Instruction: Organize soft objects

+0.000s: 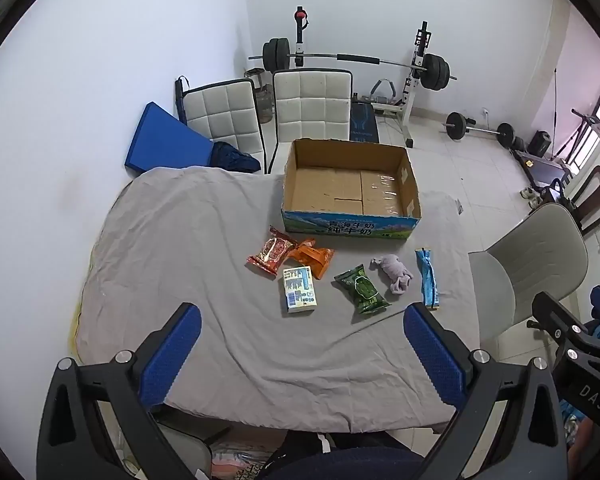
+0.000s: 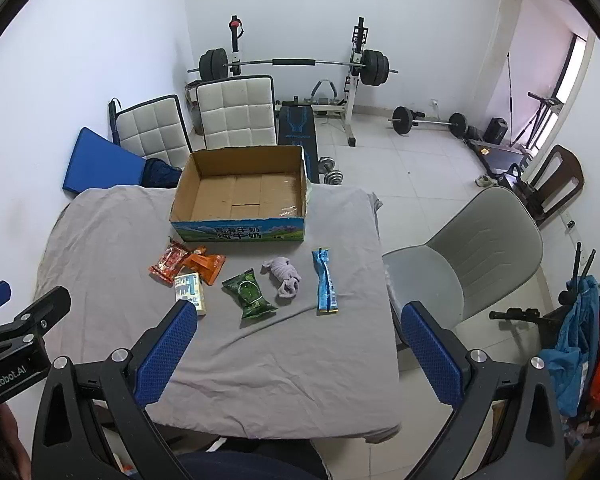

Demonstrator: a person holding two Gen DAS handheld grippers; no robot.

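Right wrist view: right gripper (image 2: pixel 300 354) fingers spread wide, empty; green crinkly snack packet (image 2: pixel 249 293) straight ahead, nearer than open cardboard box (image 2: pixel 242 196), long axis diagonal.

Home spare room doubling as a gym. White walls, pale tiled floor (image 2: pixel 412 168). Against the back wall: squat rack w/ loaded barbell (image 1: pixel 356 58), black weight bench (image 2: pixel 296 128) under it, a 2nd barbell (image 2: pixel 430 122) on the floor, chrome dumbbells (image 2: pixel 330 172) nr the table. Two white quilted dining chairs (image 1: pixel 310 104), a grey shell chair (image 2: pixel 480 248) and a dark wooden chair (image 2: pixel 560 184) stand about. Table w/ a wrinkled grey bedsheet (image 1: pixel 172 248) as cover; blue foam mat (image 1: pixel 164 144) leans on the wall.
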